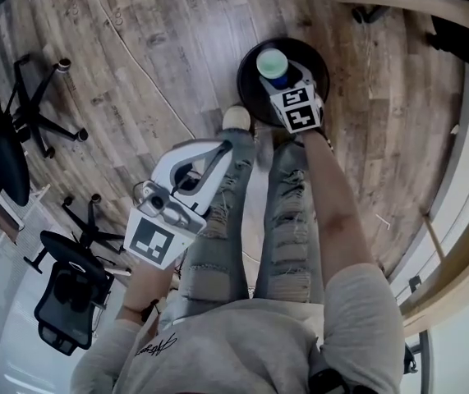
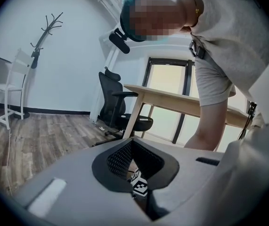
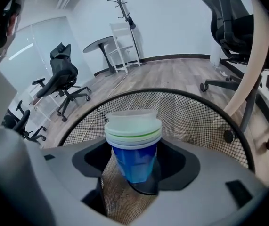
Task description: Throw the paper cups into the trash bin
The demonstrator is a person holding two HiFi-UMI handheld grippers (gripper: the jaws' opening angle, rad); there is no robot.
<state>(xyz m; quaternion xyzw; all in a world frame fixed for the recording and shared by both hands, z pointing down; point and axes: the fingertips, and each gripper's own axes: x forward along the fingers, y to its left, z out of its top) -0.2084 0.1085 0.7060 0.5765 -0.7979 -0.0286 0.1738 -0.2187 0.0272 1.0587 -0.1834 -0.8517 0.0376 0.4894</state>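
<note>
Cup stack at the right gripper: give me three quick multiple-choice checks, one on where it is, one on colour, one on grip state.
1. Where is the cup stack?
A. on the floor beside the bin
B. over the open trash bin
C. on a table

2. What colour is the outermost cup's body?
A. red
B. white
C. blue

3. What is the right gripper doing?
A. shut on the cup stack
B. open and empty
C. out of view

Answers: B, the bin's mesh wall shows behind and below the stack; C, blue shows under the pale rims; A, both jaws press the cup's sides.
</note>
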